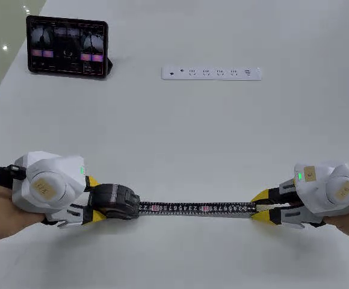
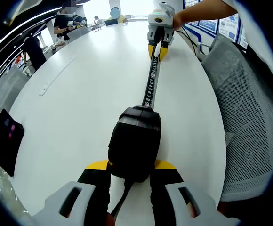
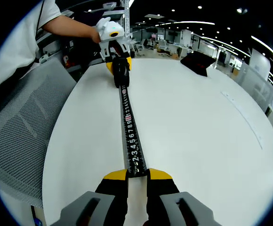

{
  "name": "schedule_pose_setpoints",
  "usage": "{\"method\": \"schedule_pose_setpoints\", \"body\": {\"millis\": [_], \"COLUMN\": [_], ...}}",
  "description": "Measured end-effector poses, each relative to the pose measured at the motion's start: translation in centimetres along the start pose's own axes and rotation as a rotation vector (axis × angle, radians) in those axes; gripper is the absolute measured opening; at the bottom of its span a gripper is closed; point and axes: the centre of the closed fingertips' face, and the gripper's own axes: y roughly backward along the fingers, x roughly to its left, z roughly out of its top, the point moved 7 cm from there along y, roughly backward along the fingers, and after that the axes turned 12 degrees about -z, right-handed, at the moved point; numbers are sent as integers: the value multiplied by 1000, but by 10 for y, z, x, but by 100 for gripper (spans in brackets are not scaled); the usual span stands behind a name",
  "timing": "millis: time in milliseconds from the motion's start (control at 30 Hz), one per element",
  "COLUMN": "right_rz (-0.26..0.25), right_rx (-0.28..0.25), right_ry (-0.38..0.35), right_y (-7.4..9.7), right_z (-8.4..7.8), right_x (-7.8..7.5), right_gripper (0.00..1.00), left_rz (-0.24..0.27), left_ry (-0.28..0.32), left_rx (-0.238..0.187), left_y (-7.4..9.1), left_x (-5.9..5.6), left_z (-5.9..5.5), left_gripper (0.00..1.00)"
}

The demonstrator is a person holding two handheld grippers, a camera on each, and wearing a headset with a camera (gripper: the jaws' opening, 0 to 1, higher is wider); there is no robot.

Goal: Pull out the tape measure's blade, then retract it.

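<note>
A: Let us begin with the head view. What do the tools hold?

B: The left gripper (image 1: 95,200) has its jaws pressed on the two sides of the tape measure case (image 1: 115,200), which sits between the yellow tips. From the mouth of the case the blade (image 1: 192,208) runs straight to the right gripper (image 1: 259,206), whose jaws pinch the blade's end. The blade lies low over the white table (image 1: 192,138). Far beyond both tools are a tablet (image 1: 67,46) and a power strip (image 1: 211,73), well apart from the work.

A: And the left gripper view?

B: The case (image 2: 134,141) sits in the gap between this tool's jaws, clamped from both sides. Ahead of the tips the blade (image 2: 149,87) goes in one straight line to the other gripper.

A: The right gripper view?

B: Here the jaws are closed on the blade's end. The numbers of the blade (image 3: 129,132) run away from the tips to the case at the far end.

A: So which step is it?

B: I judge that the pulling out is nearly or fully done, and that the retracting comes next. To do it well, the left jaws should grip the case firmly. The right gripper should not let go at once. It is better to bring the end back toward the case slowly, along the line of the blade, so that the spring does not whip or twist it. Whether a lock holds the blade, I cannot tell.
</note>
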Motion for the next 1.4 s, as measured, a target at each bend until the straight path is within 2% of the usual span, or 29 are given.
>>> {"method": "schedule_pose_setpoints", "body": {"millis": [167, 233, 467, 767, 833, 1000, 1167, 1233, 1400], "right_rz": [-10, -10, -17, -30, -40, -69, -97, -114, -143], "right_rx": [13, 7, 3, 0, -14, -35, -55, -59, -69], "right_ry": [-10, -36, -56, -83, -127, -178, -214, -226, -251], "right_y": [0, 0, 0, 2, 3, 7, 10, 12, 15], "right_z": [-1, 0, 3, 5, 6, 11, 15, 16, 18], "right_x": [-1, 1, 4, 6, 5, 7, 13, 14, 15], "right_gripper": [12, 14, 20, 23, 25, 31, 37, 39, 45], "left_rz": [1, 0, -7, -3, 4, 50, 65, 78, 106], "left_ry": [47, 51, 72, 88, 92, 150, 192, 222, 251], "left_rx": [4, 6, 0, -21, -27, -88, -114, -146, -187], "left_y": [-1, -1, -2, 1, 3, 11, 14, 17, 23], "left_x": [2, 2, 0, -3, -4, -6, -11, -12, -17], "left_z": [1, 0, -1, 2, 3, 5, -1, -1, -2], "left_gripper": [29, 31, 38, 39, 40, 44, 50, 51, 55]}}
